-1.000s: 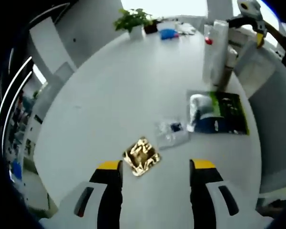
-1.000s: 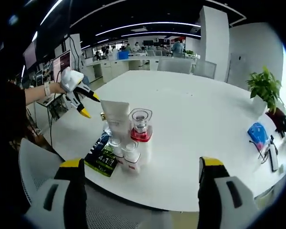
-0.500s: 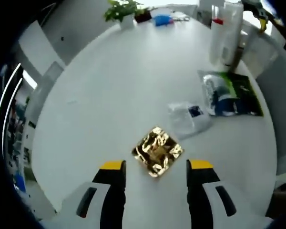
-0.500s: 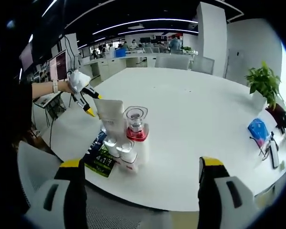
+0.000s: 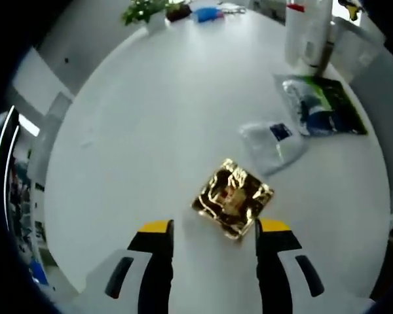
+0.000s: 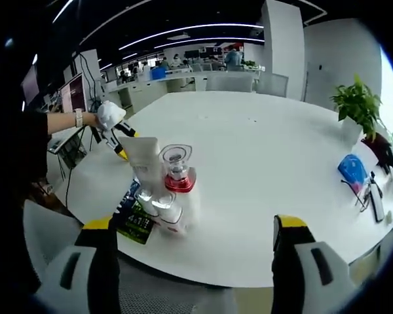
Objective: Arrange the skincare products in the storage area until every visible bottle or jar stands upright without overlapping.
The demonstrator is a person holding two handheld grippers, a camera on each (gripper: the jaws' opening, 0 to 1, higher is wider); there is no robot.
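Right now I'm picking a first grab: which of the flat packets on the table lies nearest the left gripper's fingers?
The crinkled gold foil packet, just ahead of the left gripper. The clear plastic sachet and green-and-black packet lie farther off.

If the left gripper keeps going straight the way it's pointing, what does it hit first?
Most likely the gold foil packet lying flat on the white table, just ahead of the open left gripper; depth is uncertain.

A potted plant is standing near the far edge of a round white table, with a blue pouch lying close by. Behind, office chairs are lining the table while ceiling lights are glowing over distant desks.
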